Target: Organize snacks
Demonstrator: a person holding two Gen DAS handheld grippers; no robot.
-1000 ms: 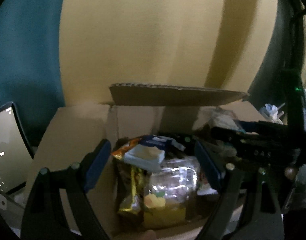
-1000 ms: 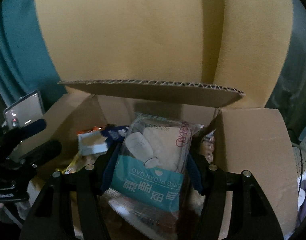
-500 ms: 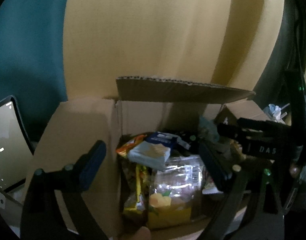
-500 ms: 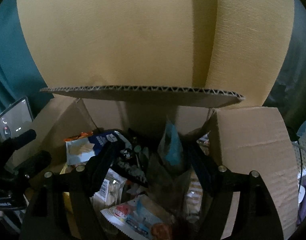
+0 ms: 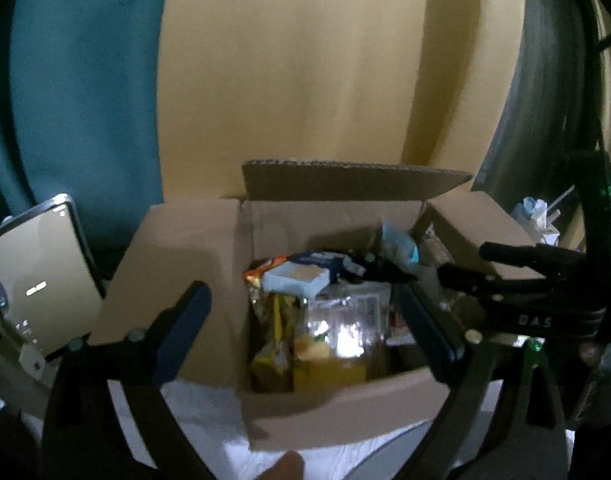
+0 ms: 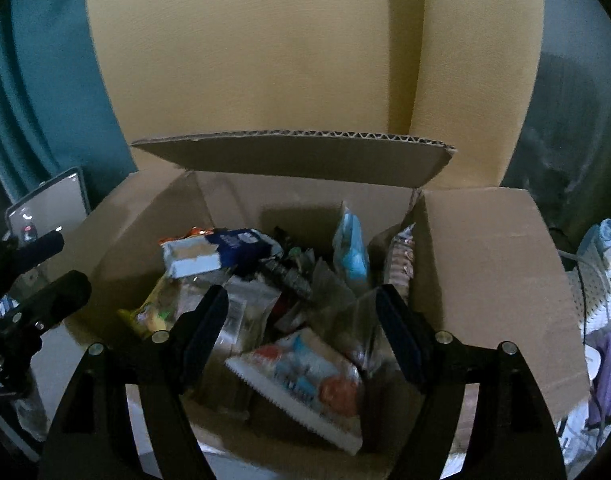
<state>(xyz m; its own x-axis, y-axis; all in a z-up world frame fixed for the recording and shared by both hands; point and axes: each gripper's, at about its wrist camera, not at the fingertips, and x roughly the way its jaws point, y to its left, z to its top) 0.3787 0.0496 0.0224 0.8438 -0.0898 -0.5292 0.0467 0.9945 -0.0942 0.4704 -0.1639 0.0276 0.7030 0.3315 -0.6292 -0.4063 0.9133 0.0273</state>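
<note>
An open cardboard box (image 5: 177,264) (image 6: 485,264) holds several snack packets. In the left wrist view a blue-and-white packet (image 5: 301,276) lies on top of yellow packets (image 5: 273,344) and a clear bag (image 5: 345,320). My left gripper (image 5: 305,332) is open in front of the box, nothing between its fingers. In the right wrist view my right gripper (image 6: 303,328) is open above the box's near side and holds nothing. A teal packet (image 6: 349,248) stands upright at the back. A white-and-red packet (image 6: 305,376) lies near the front. The right gripper (image 5: 505,280) shows at the box's right.
A lit phone screen (image 5: 29,276) (image 6: 53,204) stands left of the box. The back flap (image 6: 297,156) juts forward over the opening. Teal curtain (image 5: 77,80) and yellow wall lie behind. White cloth (image 5: 201,412) lies under the box; clutter (image 6: 609,248) sits far right.
My right gripper let go of the teal-and-white packet, which now stands at the back of the box. Both grippers opened wider and drew back from the box.
</note>
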